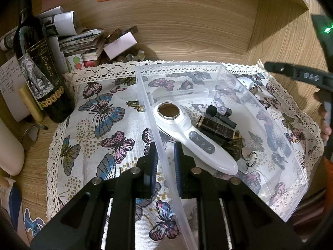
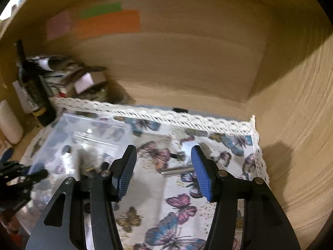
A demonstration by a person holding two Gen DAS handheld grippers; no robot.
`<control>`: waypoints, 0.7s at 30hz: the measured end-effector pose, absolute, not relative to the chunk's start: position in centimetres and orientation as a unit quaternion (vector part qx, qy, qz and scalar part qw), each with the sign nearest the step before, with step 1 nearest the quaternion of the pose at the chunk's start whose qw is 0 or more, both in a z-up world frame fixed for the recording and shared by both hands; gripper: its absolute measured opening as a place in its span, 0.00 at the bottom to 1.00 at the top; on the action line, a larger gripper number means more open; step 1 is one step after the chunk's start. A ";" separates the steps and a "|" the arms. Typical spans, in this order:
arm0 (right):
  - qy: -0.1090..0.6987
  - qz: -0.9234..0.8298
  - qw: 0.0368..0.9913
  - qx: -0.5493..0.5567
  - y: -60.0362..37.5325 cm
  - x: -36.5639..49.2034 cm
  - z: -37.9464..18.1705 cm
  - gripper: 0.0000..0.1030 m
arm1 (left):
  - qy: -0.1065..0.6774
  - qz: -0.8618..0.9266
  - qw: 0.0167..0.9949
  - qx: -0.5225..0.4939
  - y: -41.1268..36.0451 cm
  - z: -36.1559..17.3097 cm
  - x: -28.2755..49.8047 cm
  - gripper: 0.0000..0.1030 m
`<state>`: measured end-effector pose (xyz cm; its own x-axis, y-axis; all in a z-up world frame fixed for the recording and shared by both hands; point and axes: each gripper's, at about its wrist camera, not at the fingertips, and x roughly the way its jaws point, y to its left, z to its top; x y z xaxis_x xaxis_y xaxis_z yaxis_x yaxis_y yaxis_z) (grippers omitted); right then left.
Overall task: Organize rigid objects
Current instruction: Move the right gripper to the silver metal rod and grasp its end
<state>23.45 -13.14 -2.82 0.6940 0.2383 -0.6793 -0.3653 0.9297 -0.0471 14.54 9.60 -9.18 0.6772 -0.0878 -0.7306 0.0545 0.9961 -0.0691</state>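
Observation:
A clear plastic bin [image 1: 276,137] stands on the butterfly cloth [image 1: 100,125]. Inside lie a white handheld device [image 1: 195,139], a black clip microphone [image 1: 220,114], a dark gold-trimmed tube [image 1: 216,128] and a key ring [image 1: 248,158]. My left gripper [image 1: 165,152] is shut on the bin's left wall. My right gripper [image 2: 162,166] is open and empty above the cloth, to the right of the bin [image 2: 87,133]. A metal cylinder [image 2: 177,170] and a small white object [image 2: 187,146] lie on the cloth between its fingers. The right wrist view is blurred.
A dark wine bottle [image 1: 39,66], a yellow tube [image 1: 31,105], stacked papers and cards [image 1: 79,43] and small trinkets [image 1: 133,57] crowd the back left corner. Wooden walls close the back and right. A white plug [image 1: 244,83] lies behind the bin.

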 end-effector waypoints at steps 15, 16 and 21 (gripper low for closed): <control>0.470 0.097 0.876 -0.045 -14.3 30.1 -11.5 0.55 | 0.401 -0.039 0.915 -0.019 9.5 -9.2 14.6 0.14; 0.472 0.095 0.875 -0.039 -14.6 30.2 -11.9 0.55 | 0.401 -0.039 0.915 -0.019 9.5 -9.2 14.6 0.14; 0.479 0.090 0.873 -0.021 -16.8 30.1 -12.8 0.37 | 0.400 -0.039 0.915 -0.019 9.5 -9.2 14.6 0.14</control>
